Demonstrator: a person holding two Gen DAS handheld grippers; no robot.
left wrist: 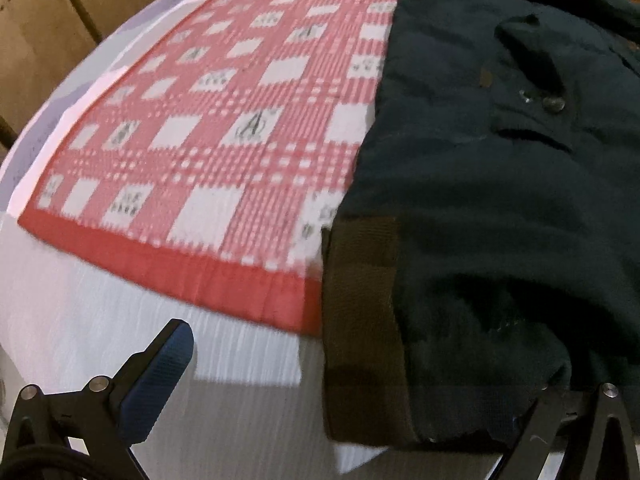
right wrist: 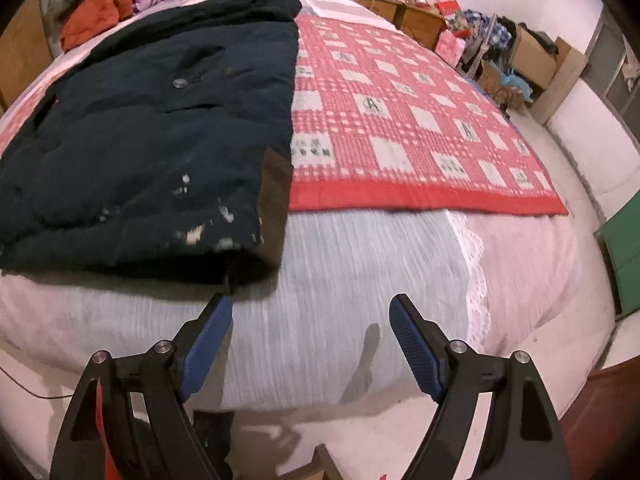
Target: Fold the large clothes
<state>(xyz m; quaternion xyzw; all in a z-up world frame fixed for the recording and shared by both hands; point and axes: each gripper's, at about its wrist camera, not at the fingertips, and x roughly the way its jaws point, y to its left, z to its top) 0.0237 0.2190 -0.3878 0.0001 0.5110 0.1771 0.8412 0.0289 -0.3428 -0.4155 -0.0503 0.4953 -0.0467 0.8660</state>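
Left wrist view hides the left gripper (left wrist: 352, 392)'s right finger under the dark jacket (left wrist: 500, 200), so whether it grips the hem I cannot tell; its jaws look spread; the jacket lies flat on the bed (right wrist: 340, 264), long axis running from the near hem to the far collar, beside a red checked blanket (right wrist: 400, 120); the right gripper (right wrist: 311, 344) hangs wide open, empty, near the hem; an orange cloth (right wrist: 96, 20) lies beyond.

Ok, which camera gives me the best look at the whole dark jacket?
The right wrist view. It shows nearly the full dark jacket spread on the bed, from collar to brown hem, lying partly on the red checked blanket. The left wrist view sits close, showing only the jacket's lower part and button, blurred.
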